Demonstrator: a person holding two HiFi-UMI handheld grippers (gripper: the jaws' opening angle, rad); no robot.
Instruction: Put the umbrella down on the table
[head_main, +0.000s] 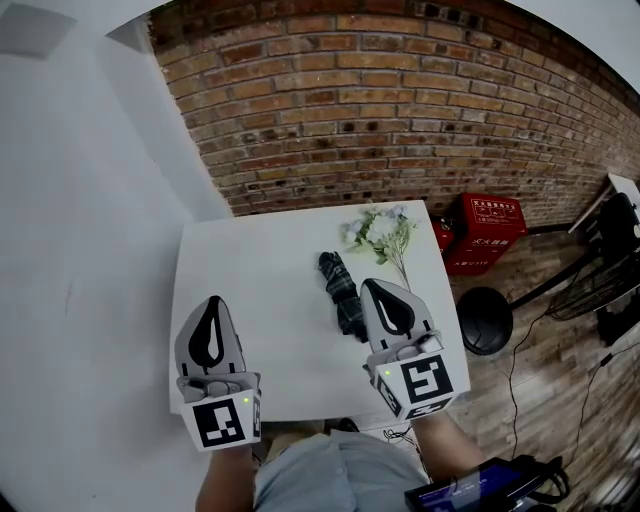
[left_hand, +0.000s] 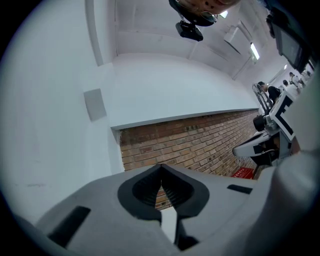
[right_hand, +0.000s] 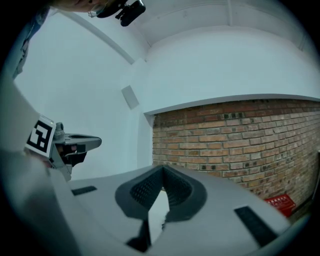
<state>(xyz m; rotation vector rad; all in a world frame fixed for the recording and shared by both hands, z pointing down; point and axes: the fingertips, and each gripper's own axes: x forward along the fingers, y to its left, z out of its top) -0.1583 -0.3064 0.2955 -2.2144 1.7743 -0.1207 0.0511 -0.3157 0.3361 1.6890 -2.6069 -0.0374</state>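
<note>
A folded dark plaid umbrella (head_main: 340, 285) lies on the white table (head_main: 260, 270), right of its middle. My right gripper (head_main: 372, 284) hovers just right of the umbrella, jaws shut with nothing between them, and its body hides the umbrella's near end. My left gripper (head_main: 213, 300) is over the table's left side, well apart from the umbrella and also shut on nothing. In the left gripper view the left gripper (left_hand: 161, 168) points at the brick wall with its tips meeting. The right gripper (right_hand: 162, 170) shows the same in the right gripper view. Neither gripper view shows the umbrella.
A spray of white flowers (head_main: 385, 232) lies at the table's far right, just beyond the umbrella. Red boxes (head_main: 485, 232), a black round base (head_main: 485, 320) and a fan (head_main: 600, 285) stand on the floor to the right. A brick wall (head_main: 400, 110) runs behind the table.
</note>
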